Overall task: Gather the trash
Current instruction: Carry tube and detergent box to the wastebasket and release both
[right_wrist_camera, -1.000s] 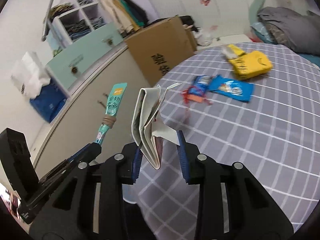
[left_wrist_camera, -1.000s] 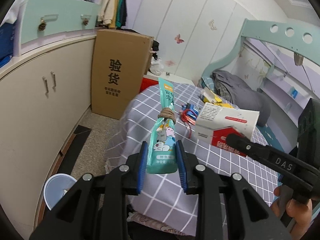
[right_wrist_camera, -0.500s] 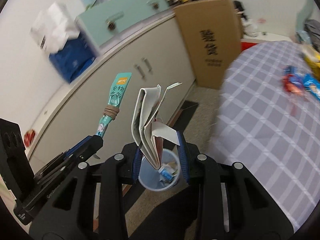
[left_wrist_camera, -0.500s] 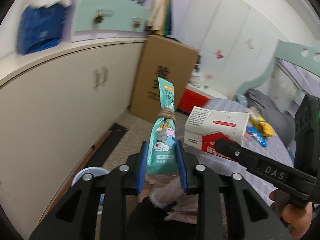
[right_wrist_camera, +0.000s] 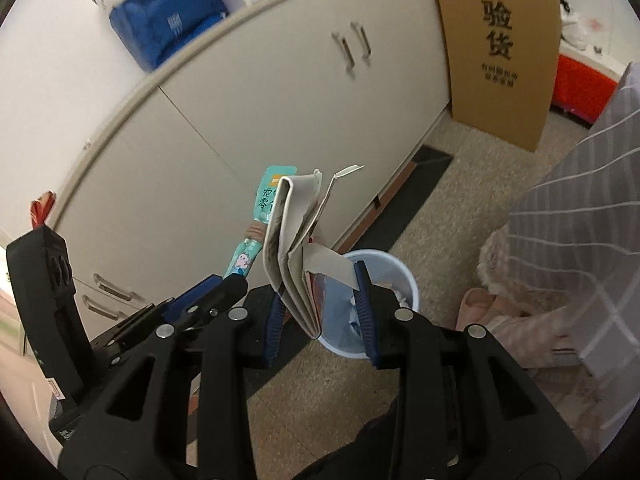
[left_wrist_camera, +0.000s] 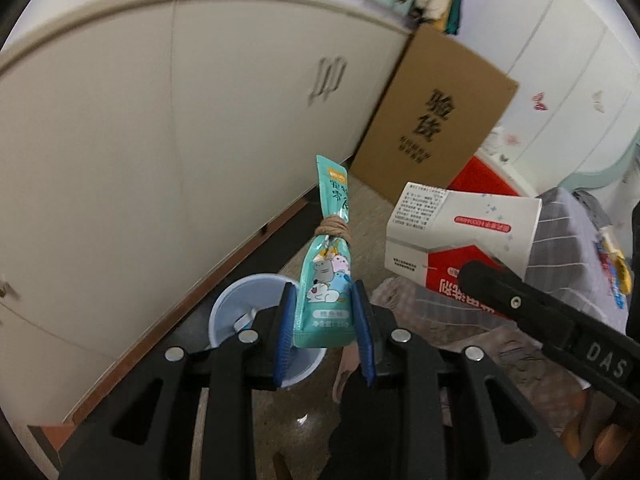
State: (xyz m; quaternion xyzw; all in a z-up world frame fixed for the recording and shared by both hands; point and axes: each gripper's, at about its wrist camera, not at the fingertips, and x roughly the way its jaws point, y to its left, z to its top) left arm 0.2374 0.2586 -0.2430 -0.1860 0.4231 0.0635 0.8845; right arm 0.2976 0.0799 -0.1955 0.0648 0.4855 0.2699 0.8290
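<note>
Trash in both grippers. Teal snack pouch (left_wrist_camera: 326, 280), tied round its neck with brown cord, upright and clamped at its base between the blue pads of the left gripper (left_wrist_camera: 325, 332). Flattened white-and-red carton (right_wrist_camera: 296, 252) pinched edge-on in the right gripper (right_wrist_camera: 320, 312), jaws narrow, left pad against the folded card. Both pointed steeply down over a pale blue bin (right_wrist_camera: 404, 276) on speckled floor (right_wrist_camera: 460, 208), beside the cream cabinet (left_wrist_camera: 200, 140). Some scraps visible inside bin. Brown cardboard box (left_wrist_camera: 436, 116) leaning at cabinet end. Grey checked cloth (right_wrist_camera: 580, 200) at right edge.
</note>
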